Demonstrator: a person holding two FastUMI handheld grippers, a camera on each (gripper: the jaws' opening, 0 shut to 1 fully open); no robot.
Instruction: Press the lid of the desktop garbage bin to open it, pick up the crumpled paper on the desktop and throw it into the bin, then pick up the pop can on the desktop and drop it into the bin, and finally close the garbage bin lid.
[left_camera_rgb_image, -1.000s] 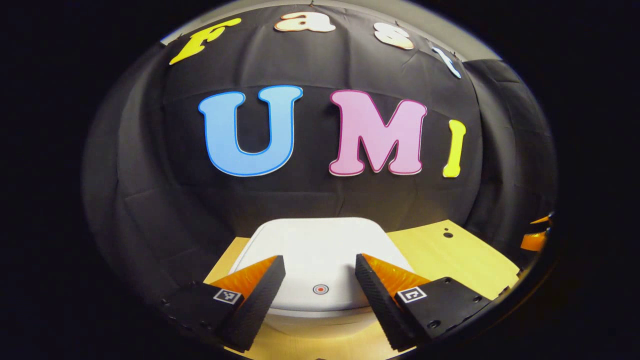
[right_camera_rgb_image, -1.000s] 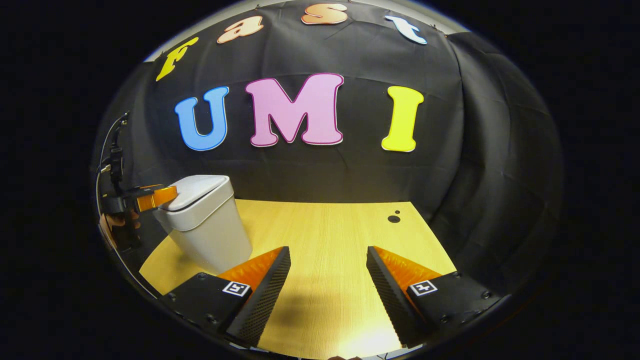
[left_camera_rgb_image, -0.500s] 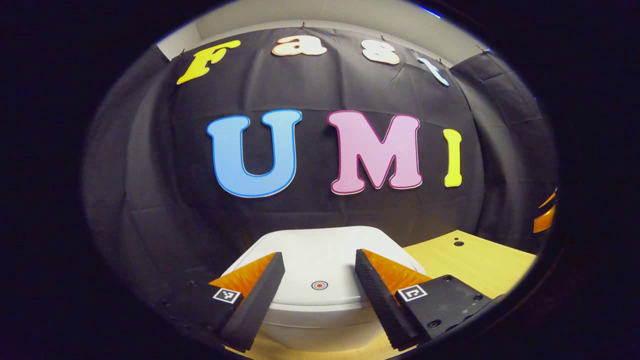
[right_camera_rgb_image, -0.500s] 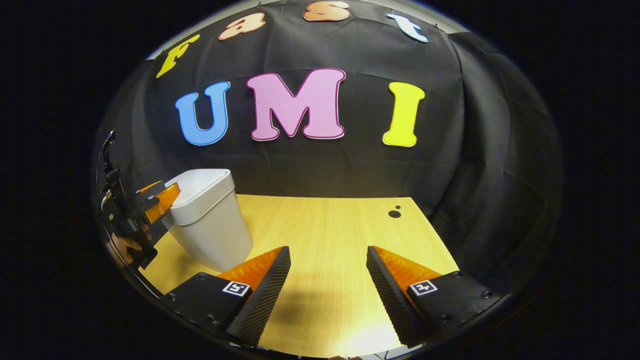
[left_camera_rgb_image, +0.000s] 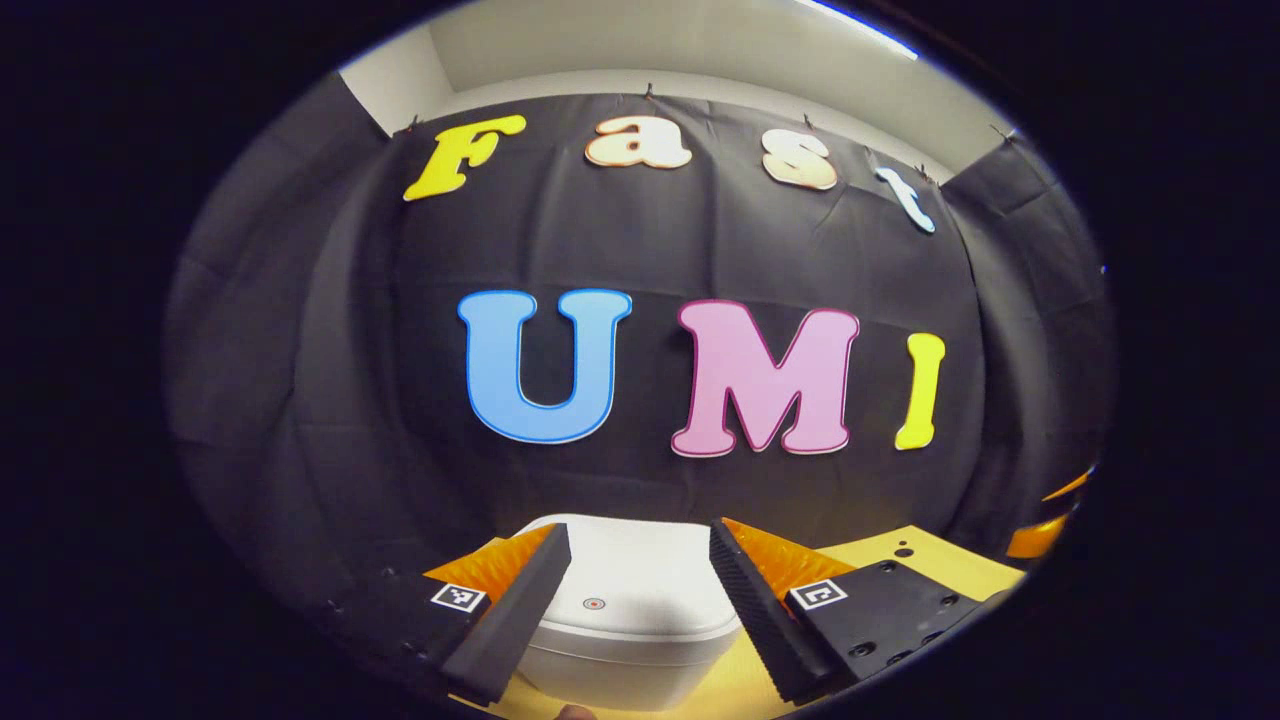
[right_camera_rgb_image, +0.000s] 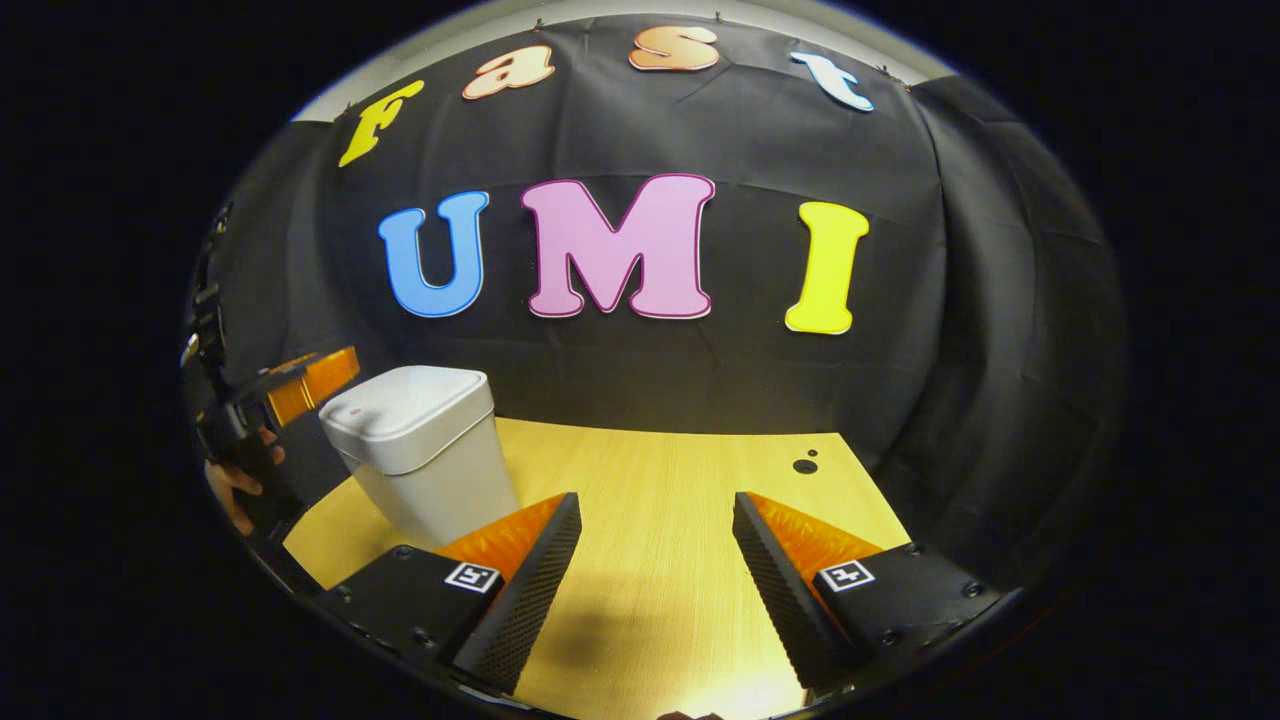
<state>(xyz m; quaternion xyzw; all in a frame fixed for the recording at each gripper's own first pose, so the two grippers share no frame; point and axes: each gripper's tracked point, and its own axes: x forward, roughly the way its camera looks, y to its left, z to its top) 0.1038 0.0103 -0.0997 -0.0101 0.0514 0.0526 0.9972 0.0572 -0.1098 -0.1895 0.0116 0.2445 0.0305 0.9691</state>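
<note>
The white desktop bin (left_camera_rgb_image: 625, 640) stands in front of my left gripper (left_camera_rgb_image: 630, 590) with its lid (left_camera_rgb_image: 630, 585) down flat; a small round red mark (left_camera_rgb_image: 594, 603) sits on the lid. My left gripper is open, its fingers held apart above and in front of the lid, touching nothing. In the right gripper view the same bin (right_camera_rgb_image: 430, 460) stands at the left of the wooden desk, lid (right_camera_rgb_image: 405, 400) shut, with the left gripper (right_camera_rgb_image: 300, 385) just behind it in a hand (right_camera_rgb_image: 235, 490). My right gripper (right_camera_rgb_image: 650, 560) hangs open over bare desk.
The wooden desk (right_camera_rgb_image: 660, 490) runs to the black cloth wall at the back. Two small dark holes (right_camera_rgb_image: 805, 464) sit in the desk at the far right. The desk's near left edge lies beside the bin.
My left gripper has pulled back and tilted up from the bin lid, so the bin looks smaller and lower. The lid has settled level and shut. The right gripper has barely moved.
</note>
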